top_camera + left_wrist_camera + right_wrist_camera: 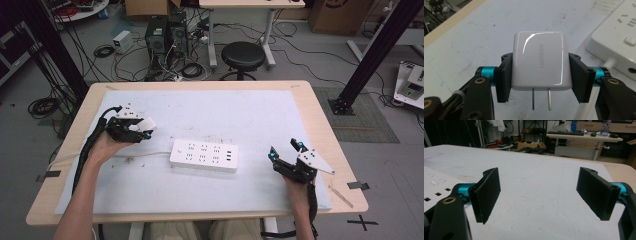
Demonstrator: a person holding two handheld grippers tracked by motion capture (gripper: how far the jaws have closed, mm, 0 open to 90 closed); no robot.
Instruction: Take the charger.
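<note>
Left gripper (537,75) was clamped on the white charger (539,61), one black pad flat against each side face; charger (144,124) sat raised off the mat at the table's left side, left of the power strip (204,156) and apart from it. In the left gripper view the two metal prongs pointed down toward the camera, back along the jaws; the long axis ran prongs-to-far-face, in line with the jaws; printed brand lettering ran along that same axis on the top face. Body was a glossy rounded-corner plastic block with bright reflections on its top face; prongs were thin flat blades, parallel, dull grey.

Pads were matte black slabs, rectangular; teal metal collars behind them.

Right gripper (286,151) was released, jaws spread wide with nothing between them, resting low at the table's right side; in the right gripper view the pad faces looked rough and grainy.

Power strip was a flat white rectangular bar, long axis across the table, rows of socket slots on top, white cable leaving its left end; it lay on a scuffed white mat (240,107) over a pale wood table (320,107).
</note>
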